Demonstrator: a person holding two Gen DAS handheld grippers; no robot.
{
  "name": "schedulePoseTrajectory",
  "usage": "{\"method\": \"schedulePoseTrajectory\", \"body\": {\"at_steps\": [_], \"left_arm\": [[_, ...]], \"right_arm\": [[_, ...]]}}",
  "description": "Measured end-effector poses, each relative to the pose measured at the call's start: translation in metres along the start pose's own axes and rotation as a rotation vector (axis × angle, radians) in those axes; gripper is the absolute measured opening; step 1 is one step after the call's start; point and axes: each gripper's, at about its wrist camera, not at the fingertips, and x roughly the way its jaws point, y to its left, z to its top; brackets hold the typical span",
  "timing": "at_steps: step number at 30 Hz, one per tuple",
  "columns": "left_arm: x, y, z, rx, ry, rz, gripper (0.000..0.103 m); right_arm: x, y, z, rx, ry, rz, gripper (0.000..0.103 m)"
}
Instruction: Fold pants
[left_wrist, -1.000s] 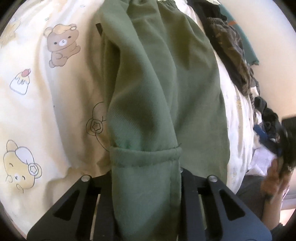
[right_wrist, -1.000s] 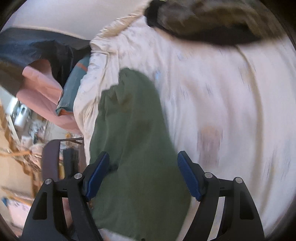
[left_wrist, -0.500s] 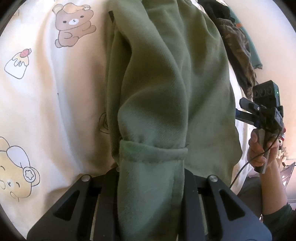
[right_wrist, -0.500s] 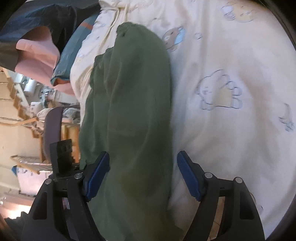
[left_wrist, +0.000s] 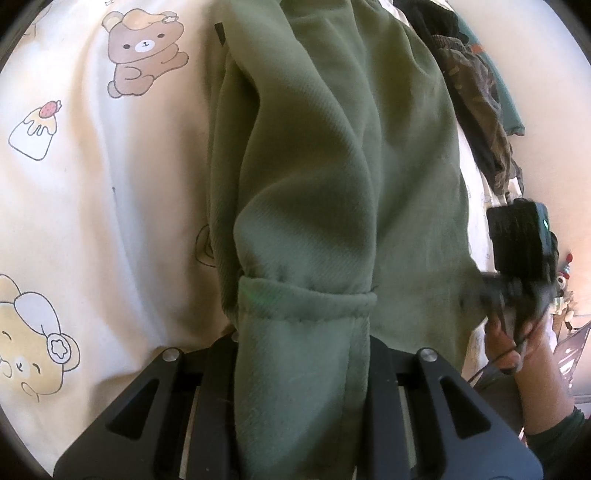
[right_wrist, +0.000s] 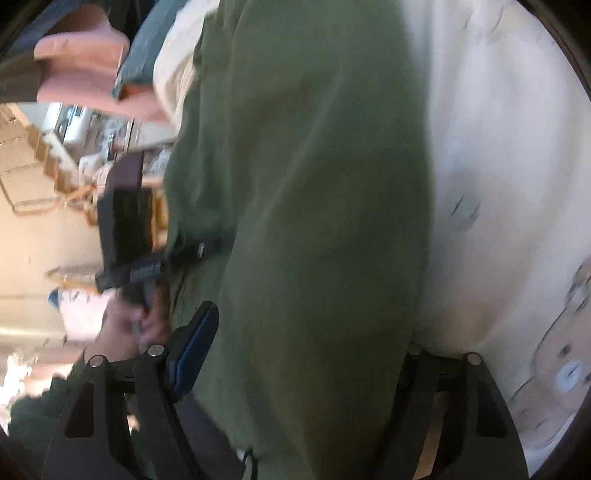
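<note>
the soft olive-green fleece pants lie lengthwise on the cream quilt printed with cartoon bears, running toward twelve o'clock in my left view. my left gripper is clamped nearly closed on the bunched cuffs. my right gripper straddles the fabric, jaws wide but closing; whether the pads press yet i cannot tell, as the far one is hidden. i judge i should pinch every layer squarely before lifting, keeping both ends level so the fold lands even. compared with a second ago, the right gripper has dropped from looking across the quilt to sitting over the cloth, and at three o'clock it now shows in my left view.
</note>
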Motion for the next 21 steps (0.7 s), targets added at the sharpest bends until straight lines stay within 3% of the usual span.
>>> {"method": "schedulePoseTrajectory", "body": {"at_steps": [2, 5, 6, 7, 9, 13, 16, 21], "left_arm": [[-0.004, 0.001, 0.001, -0.006, -0.001, -0.021, 0.018], [-0.006, 0.008, 0.006, -0.035, -0.002, -0.049, 0.021], [-0.006, 0.011, 0.007, -0.057, -0.005, -0.064, 0.021], [-0.006, 0.012, 0.008, -0.069, -0.001, -0.07, 0.021], [-0.007, 0.012, 0.01, -0.079, -0.001, -0.081, 0.021], [-0.018, 0.006, 0.019, -0.049, -0.039, -0.07, 0.022], [-0.012, 0.016, 0.025, -0.106, -0.013, -0.098, 0.023], [-0.013, 0.023, 0.027, -0.1, -0.015, -0.132, 0.023]], "right_arm": [[-0.009, -0.012, 0.005, 0.075, -0.097, 0.015, 0.069], [-0.004, -0.003, 0.0, 0.023, -0.092, -0.046, 0.062], [-0.004, 0.002, -0.002, -0.01, -0.088, -0.067, 0.055], [-0.005, 0.005, -0.003, -0.02, -0.085, -0.063, 0.037], [-0.011, 0.007, -0.003, -0.029, -0.097, -0.077, 0.014], [-0.019, 0.019, -0.005, -0.076, -0.129, -0.108, 0.011], [-0.025, 0.002, 0.002, 0.016, -0.195, -0.112, 0.015], [-0.015, -0.018, 0.006, 0.074, -0.16, -0.045, 0.019]]}}
